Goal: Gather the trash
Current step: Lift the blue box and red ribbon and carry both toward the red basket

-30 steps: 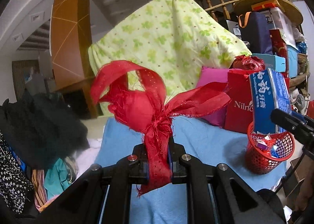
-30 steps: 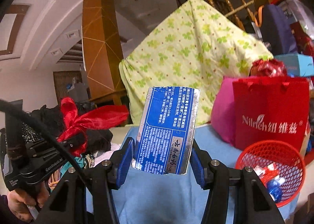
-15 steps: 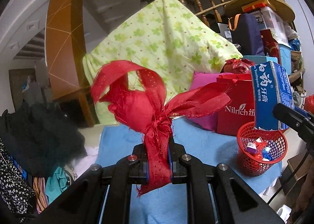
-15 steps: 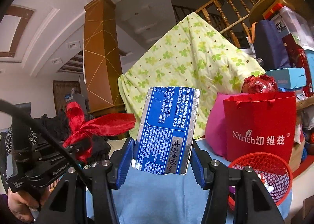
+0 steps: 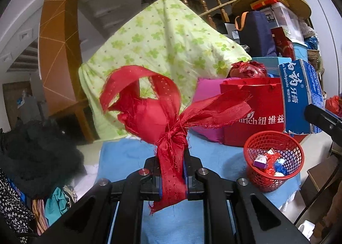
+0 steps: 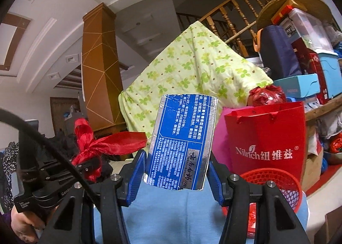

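My left gripper [image 5: 172,171] is shut on a frayed red ribbon bow [image 5: 166,113] and holds it up above the blue cloth; the bow also shows in the right wrist view [image 6: 102,143]. My right gripper [image 6: 176,171] is shut on a blue toothpaste box [image 6: 181,143], held upright; the box also shows in the left wrist view [image 5: 299,96], above the red mesh basket [image 5: 274,160]. The basket holds several small wrappers and sits at the blue cloth's right edge; in the right wrist view the basket [image 6: 284,186] is low on the right.
A red Nilrich paper bag [image 5: 254,111] and a pink cushion [image 5: 207,88] stand behind the basket. A green flowered quilt [image 5: 162,51] rises at the back. Dark clothes [image 5: 36,154] are piled on the left. Stacked boxes [image 6: 310,68] fill the right.
Both grippers have risen and tilted, so the basket sits lower in both views. The toothpaste box stays above the basket. Both grips are unchanged.
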Demonstrator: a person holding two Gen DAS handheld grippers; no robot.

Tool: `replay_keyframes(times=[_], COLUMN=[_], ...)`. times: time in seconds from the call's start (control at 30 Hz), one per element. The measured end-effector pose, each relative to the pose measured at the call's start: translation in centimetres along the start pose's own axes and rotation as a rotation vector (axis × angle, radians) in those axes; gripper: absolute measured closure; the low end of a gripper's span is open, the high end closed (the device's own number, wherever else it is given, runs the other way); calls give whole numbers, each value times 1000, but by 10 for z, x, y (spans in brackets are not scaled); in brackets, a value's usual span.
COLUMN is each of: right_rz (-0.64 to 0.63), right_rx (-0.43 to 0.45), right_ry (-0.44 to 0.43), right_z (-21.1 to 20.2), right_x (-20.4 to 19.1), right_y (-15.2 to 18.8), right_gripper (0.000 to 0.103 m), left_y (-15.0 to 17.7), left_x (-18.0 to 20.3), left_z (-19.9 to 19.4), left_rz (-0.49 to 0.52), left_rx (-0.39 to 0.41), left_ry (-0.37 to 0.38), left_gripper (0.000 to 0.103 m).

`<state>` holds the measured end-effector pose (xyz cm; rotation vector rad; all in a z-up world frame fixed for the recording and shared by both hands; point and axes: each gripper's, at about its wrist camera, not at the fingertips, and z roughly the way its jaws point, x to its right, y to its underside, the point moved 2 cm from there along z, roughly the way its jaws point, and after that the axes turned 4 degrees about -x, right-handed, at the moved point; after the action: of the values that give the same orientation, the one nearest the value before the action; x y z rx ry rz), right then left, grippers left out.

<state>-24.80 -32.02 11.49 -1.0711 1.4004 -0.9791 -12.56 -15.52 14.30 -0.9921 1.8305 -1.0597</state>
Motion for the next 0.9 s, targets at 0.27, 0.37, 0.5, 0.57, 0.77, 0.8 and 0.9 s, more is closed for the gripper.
replay_keyframes(times=[0.27, 0.37, 0.5, 0.57, 0.77, 0.8, 0.9], right_rz=[13, 15, 22, 28, 40, 40, 48], right_rx=[20, 27, 31, 31, 34, 36, 37], right_ry=[14, 22, 30, 34, 45, 47, 53], right_z=[-14, -17, -22, -24, -29, -29, -32], right_x=[12, 15, 21, 25, 32, 33, 38], right_y=[-1, -2, -1, -1, -1, -1, -2], right_gripper=[45, 45, 45, 45, 45, 45, 45], left_y=[-5, -7, -8, -8, -11, -11, -12], left_x=[16, 21, 27, 32, 46, 48, 54], left_z=[-2, -2, -1, -1, 2, 2, 3], left_rz=[25, 32, 40, 48, 60, 62, 71], left_rx=[7, 7, 6, 6, -1, -2, -2], left_ry=[15, 20, 29, 34, 54, 56, 61], left_gripper=[88, 88, 88, 88, 88, 88, 88])
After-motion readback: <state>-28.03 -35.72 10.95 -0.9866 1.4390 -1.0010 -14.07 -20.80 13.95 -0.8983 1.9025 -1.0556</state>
